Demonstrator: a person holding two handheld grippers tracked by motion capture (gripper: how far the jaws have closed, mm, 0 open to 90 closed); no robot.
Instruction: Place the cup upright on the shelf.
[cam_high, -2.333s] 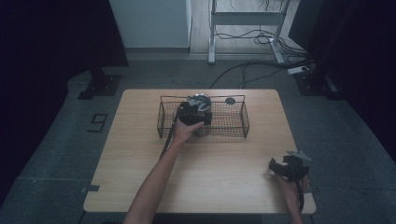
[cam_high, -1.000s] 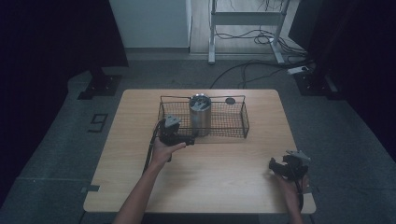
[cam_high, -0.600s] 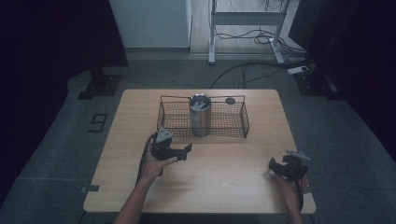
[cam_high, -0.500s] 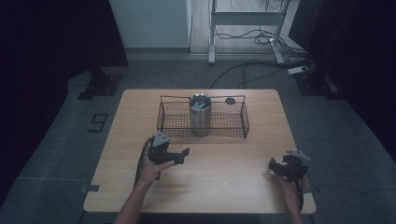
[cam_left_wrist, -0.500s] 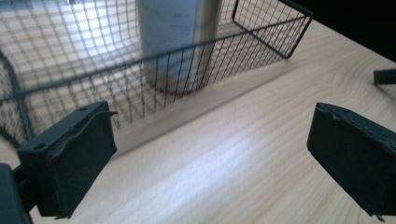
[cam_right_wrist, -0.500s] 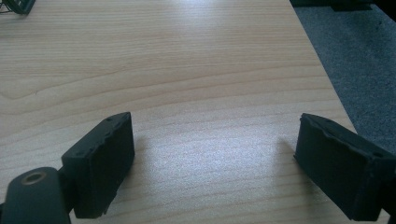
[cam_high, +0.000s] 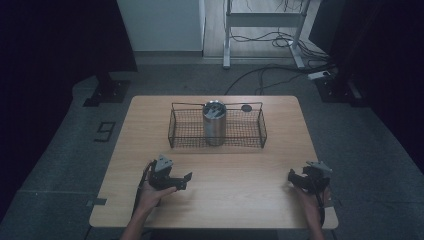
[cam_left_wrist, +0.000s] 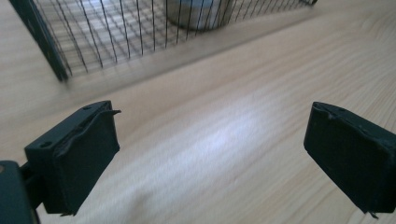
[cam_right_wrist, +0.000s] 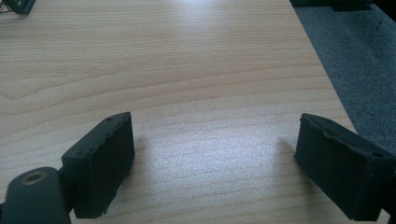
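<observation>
A steel tumbler stands upright inside the black wire basket at the back middle of the wooden table. My left gripper sits low over the table's front left, open, nothing between its jaws. In the left gripper view the basket's mesh and the tumbler's base lie ahead, beyond bare wood. My right gripper rests at the front right, open and empty, close to the table's right edge. Its own view looks along bare wood.
A small dark disc lies behind the basket near the far edge. Grey carpet drops away right of the table. Cables and a metal stand are on the floor beyond.
My left gripper let go of the tumbler, left it standing in the basket, and drew back to the front left of the table. The right gripper has stayed put.
</observation>
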